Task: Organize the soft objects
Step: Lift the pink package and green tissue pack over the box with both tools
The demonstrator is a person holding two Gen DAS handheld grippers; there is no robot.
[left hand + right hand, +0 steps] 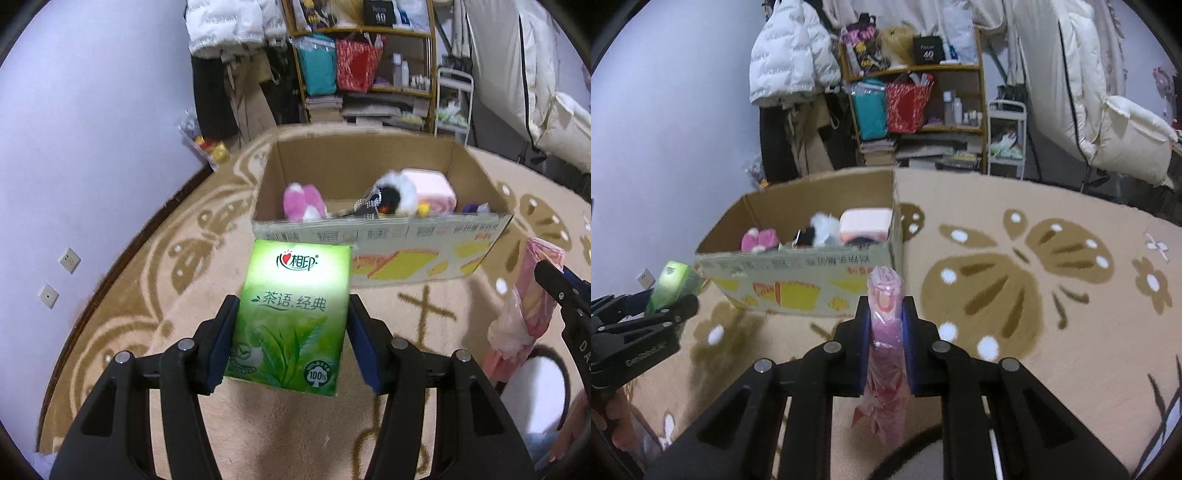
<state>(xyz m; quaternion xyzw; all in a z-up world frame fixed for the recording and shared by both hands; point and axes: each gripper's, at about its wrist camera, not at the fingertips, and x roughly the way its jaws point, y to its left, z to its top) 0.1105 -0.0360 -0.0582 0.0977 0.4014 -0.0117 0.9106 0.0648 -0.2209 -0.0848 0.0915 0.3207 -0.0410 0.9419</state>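
Observation:
My left gripper [291, 314] is shut on a green tissue pack [291, 310], held upright above the beige rug, in front of an open cardboard box [384, 225]. Inside the box lie a pink plush [303, 203], a black-and-white plush [391, 194] and a pink pack [428, 184]. My right gripper [885, 306] is shut on a thin pink plastic-wrapped bundle [884, 325] that stands up between its pads. In the right wrist view the box [798, 258] is ahead to the left, and the left gripper with the green pack [670, 286] is at the left edge.
A beige rug with brown butterfly and flower patterns [1015, 288] covers the floor. Behind the box stand a cluttered wooden shelf [364, 62], hanging white jackets [790, 55] and a white cart [1006, 136]. A pale wall with sockets [70, 260] runs along the left.

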